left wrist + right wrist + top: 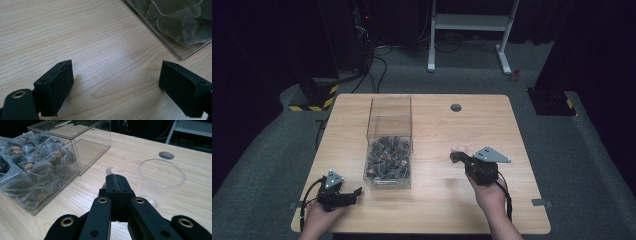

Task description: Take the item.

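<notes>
Holding something thin tight, the right hand-held gripper (115,185) should move slowly over the cup (160,180); the left hand-held gripper (117,82) waits open.

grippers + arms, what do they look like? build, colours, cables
Both the left gripper and right gripper are matte black, each topped by a grey three-cornered plate with a black cable trailing back. Jaws are blocky black pads; brass-coloured rivets on the linkages. Forearms bare, no sleeves or gloves.

A light wooden tabletop (427,200) fills the middle of the high view, with a round hole (455,107) near its far edge. A clear plastic box (388,150) of tea bags stands left of centre. A clear plastic cup (160,182) stands to its right.
</notes>
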The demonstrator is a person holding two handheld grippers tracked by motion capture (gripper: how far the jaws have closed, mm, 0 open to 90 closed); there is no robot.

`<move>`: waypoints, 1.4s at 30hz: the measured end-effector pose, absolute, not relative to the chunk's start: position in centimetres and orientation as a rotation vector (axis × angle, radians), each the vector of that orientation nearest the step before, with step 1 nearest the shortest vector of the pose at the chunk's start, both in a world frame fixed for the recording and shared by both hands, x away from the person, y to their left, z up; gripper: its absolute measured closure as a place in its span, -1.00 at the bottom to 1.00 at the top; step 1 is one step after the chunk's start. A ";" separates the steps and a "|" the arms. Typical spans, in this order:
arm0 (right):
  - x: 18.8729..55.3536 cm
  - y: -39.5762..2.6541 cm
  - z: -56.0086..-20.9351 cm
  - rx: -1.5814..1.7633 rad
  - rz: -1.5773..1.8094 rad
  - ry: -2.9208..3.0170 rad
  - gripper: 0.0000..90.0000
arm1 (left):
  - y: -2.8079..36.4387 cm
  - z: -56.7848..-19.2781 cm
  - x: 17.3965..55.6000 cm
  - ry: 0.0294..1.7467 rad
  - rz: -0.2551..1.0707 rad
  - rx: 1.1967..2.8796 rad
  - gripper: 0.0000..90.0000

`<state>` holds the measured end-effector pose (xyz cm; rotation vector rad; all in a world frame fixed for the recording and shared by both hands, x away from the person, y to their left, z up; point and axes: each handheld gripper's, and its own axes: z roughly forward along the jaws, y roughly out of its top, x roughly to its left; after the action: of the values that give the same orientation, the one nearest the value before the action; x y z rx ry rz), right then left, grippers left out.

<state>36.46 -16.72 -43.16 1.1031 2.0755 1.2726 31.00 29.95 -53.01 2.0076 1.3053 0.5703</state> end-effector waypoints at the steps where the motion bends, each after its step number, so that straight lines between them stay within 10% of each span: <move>1: 36.5 -16.8 -43.1 1.106 1.270 2.073 1.00 | 29.9 -53.0 31.0 1.305 0.570 2.007 -0.72; 42: 42.3 -18.0 -40.5 1.161 1.161 1.970 1.00 | 29.9 -53.0 31.0 1.306 0.570 2.005 -0.72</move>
<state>42.26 -18.03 -40.46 1.1612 1.9699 1.1612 31.00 29.95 -53.02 2.0055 1.3063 0.5702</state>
